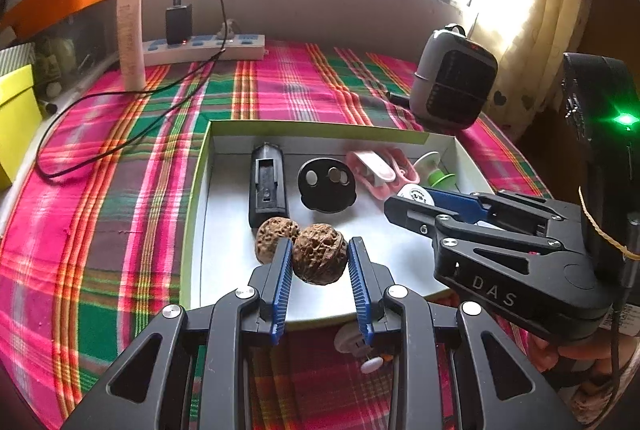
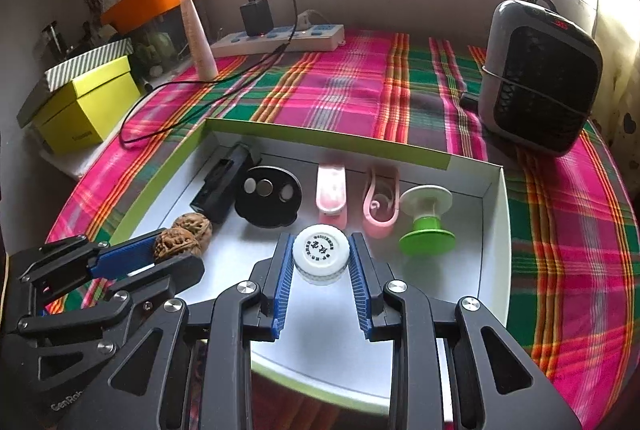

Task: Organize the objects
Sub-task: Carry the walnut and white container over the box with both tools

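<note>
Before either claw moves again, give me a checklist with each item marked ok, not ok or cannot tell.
1. Left claw straddles the nearer brown wrinkled walnut: ok; firm pad contact: cannot tell.
2. Second brown walnut is apart from the nearer one: not ok, they touch, so it may shift.
3. Right claw straddles the small white round jar with a printed lid: ok.
4. Jar stands upright on the tray floor: ok.
5. Both claws are over the white shallow cardboard tray with a green rim: ok.
6. Green-and-white spool is apart from the right claw: ok.
</note>
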`<state>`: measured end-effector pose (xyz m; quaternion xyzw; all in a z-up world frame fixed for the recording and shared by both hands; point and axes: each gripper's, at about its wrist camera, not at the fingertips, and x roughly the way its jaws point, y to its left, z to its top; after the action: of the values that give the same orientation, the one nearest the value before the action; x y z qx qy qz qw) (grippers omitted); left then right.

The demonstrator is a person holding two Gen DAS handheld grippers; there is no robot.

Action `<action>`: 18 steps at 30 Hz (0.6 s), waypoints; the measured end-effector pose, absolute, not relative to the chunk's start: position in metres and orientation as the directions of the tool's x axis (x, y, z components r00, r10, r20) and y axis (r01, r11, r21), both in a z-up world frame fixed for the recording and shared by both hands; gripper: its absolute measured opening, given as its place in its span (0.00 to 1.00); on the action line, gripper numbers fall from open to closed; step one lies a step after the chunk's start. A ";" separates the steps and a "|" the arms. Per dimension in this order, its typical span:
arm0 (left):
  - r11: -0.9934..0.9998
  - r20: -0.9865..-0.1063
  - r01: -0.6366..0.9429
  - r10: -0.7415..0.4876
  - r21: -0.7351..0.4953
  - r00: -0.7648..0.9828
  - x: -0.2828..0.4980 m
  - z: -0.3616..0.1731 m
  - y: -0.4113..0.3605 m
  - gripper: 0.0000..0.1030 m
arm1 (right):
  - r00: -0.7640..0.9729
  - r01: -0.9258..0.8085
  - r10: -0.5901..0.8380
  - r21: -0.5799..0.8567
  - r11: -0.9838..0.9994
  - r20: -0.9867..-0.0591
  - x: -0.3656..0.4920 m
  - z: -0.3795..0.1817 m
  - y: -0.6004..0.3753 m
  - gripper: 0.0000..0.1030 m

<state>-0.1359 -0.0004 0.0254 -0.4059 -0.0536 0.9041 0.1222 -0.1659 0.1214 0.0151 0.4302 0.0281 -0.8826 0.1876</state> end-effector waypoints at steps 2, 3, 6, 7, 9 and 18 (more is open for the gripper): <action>-0.965 -0.725 -0.181 0.262 -0.190 -0.637 -0.138 0.023 0.001 0.25 | -0.555 0.355 -0.307 0.114 -0.928 -0.773 -0.168 0.013 0.122 0.28; -0.965 -0.727 -0.183 0.262 -0.188 -0.635 -0.139 0.022 0.002 0.25 | -0.554 0.354 -0.306 0.114 -0.928 -0.774 -0.169 0.013 0.123 0.28; -0.964 -0.732 -0.184 0.265 -0.190 -0.628 -0.141 0.020 0.003 0.25 | -0.547 0.356 -0.306 0.114 -0.927 -0.779 -0.172 0.011 0.123 0.28; -0.964 -0.733 -0.185 0.264 -0.189 -0.627 -0.142 0.020 0.003 0.25 | -0.546 0.357 -0.305 0.113 -0.927 -0.780 -0.173 0.010 0.122 0.28; -0.965 -0.739 -0.181 0.260 -0.187 -0.622 -0.144 0.018 0.004 0.25 | -0.544 0.356 -0.303 0.112 -0.928 -0.782 -0.174 0.009 0.122 0.28; -0.970 -0.747 -0.188 0.240 -0.156 -0.621 -0.147 0.013 0.010 0.25 | -0.534 0.357 -0.302 0.113 -0.927 -0.790 -0.179 0.005 0.122 0.28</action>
<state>-0.1468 0.0099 0.0134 -0.4191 -0.0313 0.8996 0.1189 -0.1786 0.1218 0.0045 0.4444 0.0308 -0.8753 0.1881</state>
